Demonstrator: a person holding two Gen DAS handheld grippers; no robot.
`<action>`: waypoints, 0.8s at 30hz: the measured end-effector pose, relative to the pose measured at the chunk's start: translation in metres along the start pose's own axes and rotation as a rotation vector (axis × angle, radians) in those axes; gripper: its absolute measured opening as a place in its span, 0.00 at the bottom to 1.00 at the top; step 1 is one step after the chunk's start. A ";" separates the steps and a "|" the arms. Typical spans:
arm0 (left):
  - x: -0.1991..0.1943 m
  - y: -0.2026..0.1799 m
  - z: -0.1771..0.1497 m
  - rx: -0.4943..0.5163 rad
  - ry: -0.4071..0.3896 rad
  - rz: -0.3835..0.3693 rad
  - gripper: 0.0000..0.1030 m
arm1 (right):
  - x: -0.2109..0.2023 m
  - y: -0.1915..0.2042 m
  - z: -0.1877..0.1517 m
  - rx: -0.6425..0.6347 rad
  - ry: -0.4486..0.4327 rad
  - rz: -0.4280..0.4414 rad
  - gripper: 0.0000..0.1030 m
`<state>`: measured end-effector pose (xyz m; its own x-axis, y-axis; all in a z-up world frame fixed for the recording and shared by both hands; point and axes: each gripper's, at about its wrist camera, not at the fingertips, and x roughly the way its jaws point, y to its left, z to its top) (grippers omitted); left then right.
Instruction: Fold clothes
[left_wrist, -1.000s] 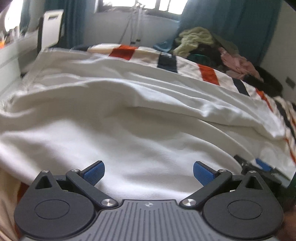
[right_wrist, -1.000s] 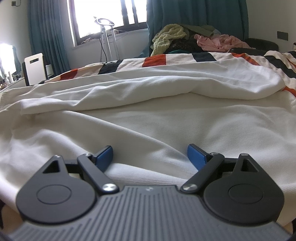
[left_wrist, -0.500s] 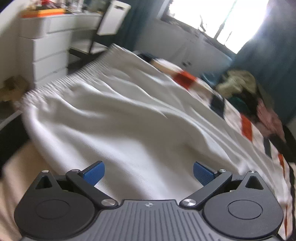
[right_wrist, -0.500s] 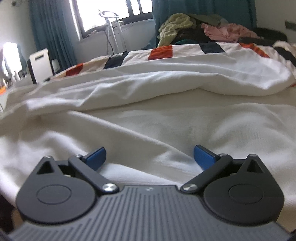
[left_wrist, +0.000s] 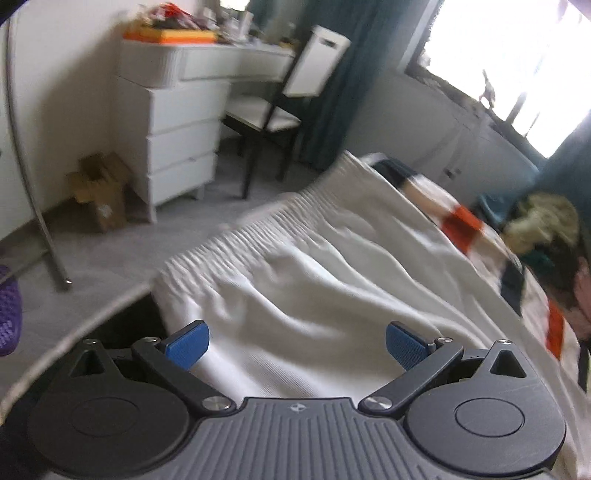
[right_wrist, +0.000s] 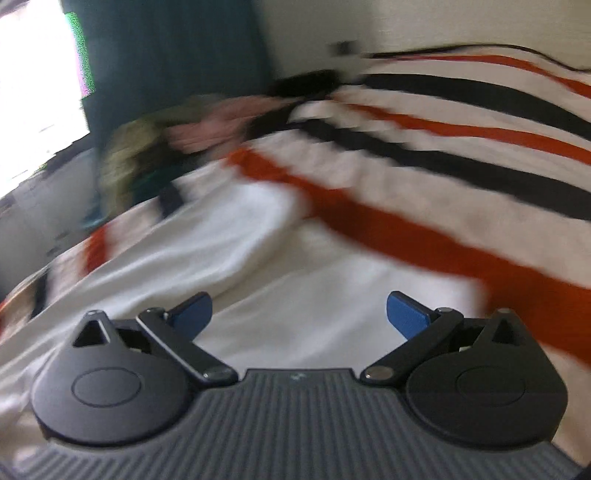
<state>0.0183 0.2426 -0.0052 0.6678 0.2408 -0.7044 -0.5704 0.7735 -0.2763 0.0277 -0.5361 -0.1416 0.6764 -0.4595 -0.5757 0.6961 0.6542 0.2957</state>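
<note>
A large white garment lies spread on the bed, its gathered elastic waistband at the bed's left edge. My left gripper is open and empty, just above the cloth near that waistband end. In the right wrist view the same white garment lies on the striped bedspread. My right gripper is open and empty, low over the garment's right end. Both views are motion-blurred.
A pile of other clothes sits at the far side of the bed; it also shows in the right wrist view. Left of the bed are a white drawer unit, a chair, a cardboard box and grey floor.
Both grippers stayed open. The left one swung left toward the waistband end and the bed's edge. The right one swung right toward the striped bedspread.
</note>
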 end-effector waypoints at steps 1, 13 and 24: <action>-0.002 0.007 0.002 -0.021 -0.018 0.008 1.00 | 0.003 -0.014 0.007 0.037 0.021 -0.031 0.94; -0.007 0.072 -0.002 -0.389 0.004 -0.097 0.99 | 0.037 -0.128 -0.018 0.696 0.227 0.261 0.70; 0.031 0.098 -0.020 -0.590 0.175 -0.222 0.97 | 0.056 -0.112 -0.027 0.773 0.220 0.299 0.58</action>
<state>-0.0266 0.3145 -0.0674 0.7406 -0.0256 -0.6715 -0.6276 0.3307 -0.7048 -0.0190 -0.6188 -0.2276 0.8514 -0.1537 -0.5016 0.5183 0.0996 0.8494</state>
